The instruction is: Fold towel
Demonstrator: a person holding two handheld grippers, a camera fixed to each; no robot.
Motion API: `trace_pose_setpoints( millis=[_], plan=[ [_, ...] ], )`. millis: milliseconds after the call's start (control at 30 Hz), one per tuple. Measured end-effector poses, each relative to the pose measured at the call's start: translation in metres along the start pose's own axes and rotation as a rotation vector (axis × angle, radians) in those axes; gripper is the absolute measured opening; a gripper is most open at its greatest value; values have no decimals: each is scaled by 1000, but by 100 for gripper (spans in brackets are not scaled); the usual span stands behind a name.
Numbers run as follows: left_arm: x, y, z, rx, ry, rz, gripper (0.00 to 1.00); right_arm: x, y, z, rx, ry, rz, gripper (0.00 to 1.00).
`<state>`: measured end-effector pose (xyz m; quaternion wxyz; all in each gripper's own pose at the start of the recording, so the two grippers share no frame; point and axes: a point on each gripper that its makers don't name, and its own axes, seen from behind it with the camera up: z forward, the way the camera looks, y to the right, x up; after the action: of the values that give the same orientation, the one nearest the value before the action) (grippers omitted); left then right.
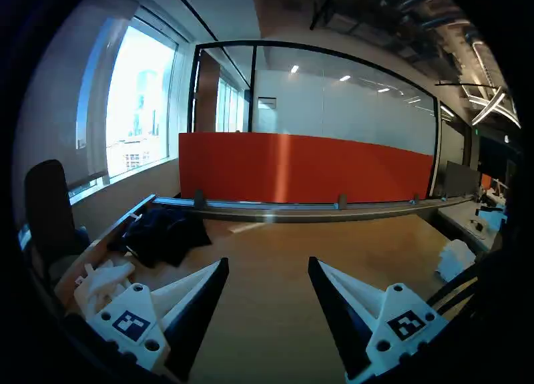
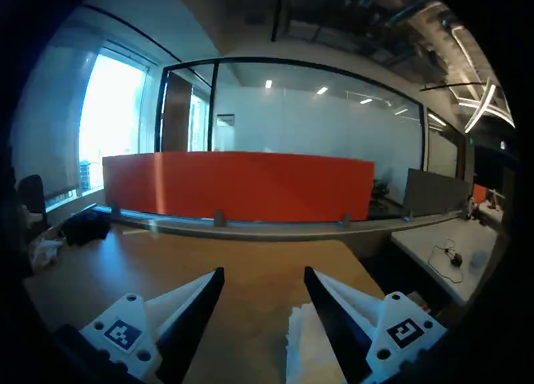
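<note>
White, limp and light by the look, the towel [image 2: 302, 344] is seen on the bench [image 2: 167, 257] just under the spread right tool [image 2: 263, 272]; a corner is best pinched. The left tool [image 1: 268, 260] is spread too, empty.

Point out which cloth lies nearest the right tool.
The white towel, lying on the wooden desk right beside the open right tool. The dark cloth sits bunched far off at the desk's left end, by the window.
</note>
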<state>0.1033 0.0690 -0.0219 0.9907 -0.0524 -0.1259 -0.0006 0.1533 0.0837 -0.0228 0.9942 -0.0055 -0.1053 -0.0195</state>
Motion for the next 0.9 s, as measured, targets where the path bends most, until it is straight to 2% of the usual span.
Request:
trace_pose_setpoints(
  millis=[167,467,667,900],
  plan=[
    [9,0,0,-4,22,3,88,11,-14,2,-4,23,4,92],
    [22,1,2,-17,54,-19,88,36,-54,4,13,72,-20,92],
    [30,-1,4,-24,73,-19,88,49,-81,4,35,90,-4,92],
    [33,-4,8,-11,98,3,88,52,-93,6,37,90,-4,92]
  ],
)
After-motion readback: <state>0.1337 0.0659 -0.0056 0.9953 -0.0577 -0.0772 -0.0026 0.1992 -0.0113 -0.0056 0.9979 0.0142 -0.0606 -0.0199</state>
